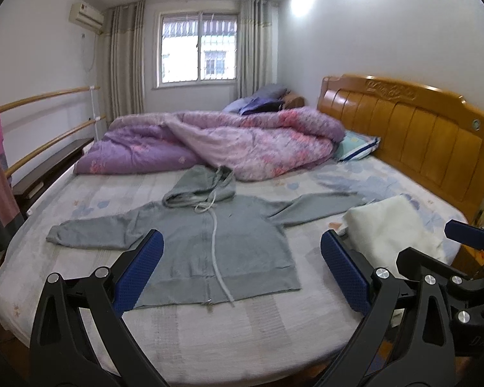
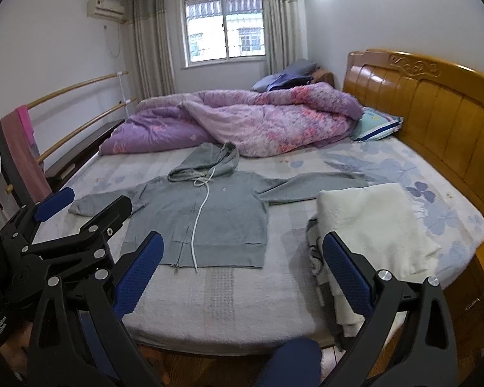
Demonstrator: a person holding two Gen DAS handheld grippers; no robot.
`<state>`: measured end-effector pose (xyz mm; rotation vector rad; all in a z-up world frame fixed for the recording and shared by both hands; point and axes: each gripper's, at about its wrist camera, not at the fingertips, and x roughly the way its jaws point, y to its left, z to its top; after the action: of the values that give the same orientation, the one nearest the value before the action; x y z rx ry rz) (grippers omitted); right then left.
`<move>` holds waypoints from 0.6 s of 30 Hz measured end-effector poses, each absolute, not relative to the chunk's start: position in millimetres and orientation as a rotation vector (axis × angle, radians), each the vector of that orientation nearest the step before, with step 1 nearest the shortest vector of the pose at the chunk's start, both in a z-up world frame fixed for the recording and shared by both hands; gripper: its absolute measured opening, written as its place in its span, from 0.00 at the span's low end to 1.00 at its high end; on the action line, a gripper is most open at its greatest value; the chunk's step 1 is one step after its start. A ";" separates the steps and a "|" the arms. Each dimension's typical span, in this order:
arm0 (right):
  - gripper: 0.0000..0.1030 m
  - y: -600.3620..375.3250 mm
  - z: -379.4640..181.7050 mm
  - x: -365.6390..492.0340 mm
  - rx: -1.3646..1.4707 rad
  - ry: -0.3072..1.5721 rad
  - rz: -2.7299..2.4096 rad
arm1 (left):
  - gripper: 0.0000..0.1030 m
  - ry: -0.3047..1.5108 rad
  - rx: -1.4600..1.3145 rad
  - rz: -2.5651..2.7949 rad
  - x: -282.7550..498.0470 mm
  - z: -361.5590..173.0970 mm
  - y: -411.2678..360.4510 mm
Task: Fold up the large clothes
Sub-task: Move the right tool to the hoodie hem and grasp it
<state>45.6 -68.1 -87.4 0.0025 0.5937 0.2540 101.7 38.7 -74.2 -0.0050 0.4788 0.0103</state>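
- My left gripper (image 1: 242, 267) hangs over the near edge of the bed (image 1: 209, 338), jaws spread wide and released, nothing between the blue pads (image 1: 138, 274)
- My right gripper (image 2: 242, 271) sits just beside it at the same edge, jaws likewise released and empty; each wrist view catches the other gripper at its side
- The grey zip hoodie (image 1: 209, 242) lies flat, front up, on the pale sheet just beyond both grippers, hem toward me, zip closed, sleeves stretched out to either side, white drawcord trailing down the front
- Its hood (image 1: 203, 187) is crumpled at the far end, touching the quilt
- A folded cream blanket (image 2: 371, 225) rests on the bed to the right of the hoodie, lying over the tip of the right sleeve
- Farther off, a bunched purple floral quilt (image 1: 226, 142) covers the far half of the bed, a pillow (image 1: 358, 145) beside the wooden headboard (image 1: 419, 122)
- Beyond, a curtained window (image 1: 198, 48) and a wall air conditioner (image 1: 87, 14)
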 end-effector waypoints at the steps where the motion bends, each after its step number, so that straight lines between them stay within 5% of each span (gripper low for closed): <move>1: 0.93 -63.4 -93.8 52.9 0.005 0.607 0.263 | 0.95 0.498 -0.009 0.021 109.3 -80.9 46.1; 18: 0.93 101.5 -206.7 209.9 -0.076 0.823 0.494 | 0.95 0.712 -0.217 0.160 226.7 -202.2 236.8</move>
<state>209.9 101.5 -206.7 -0.0764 0.8234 0.4939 226.7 236.8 -202.2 -0.2171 0.7120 0.1605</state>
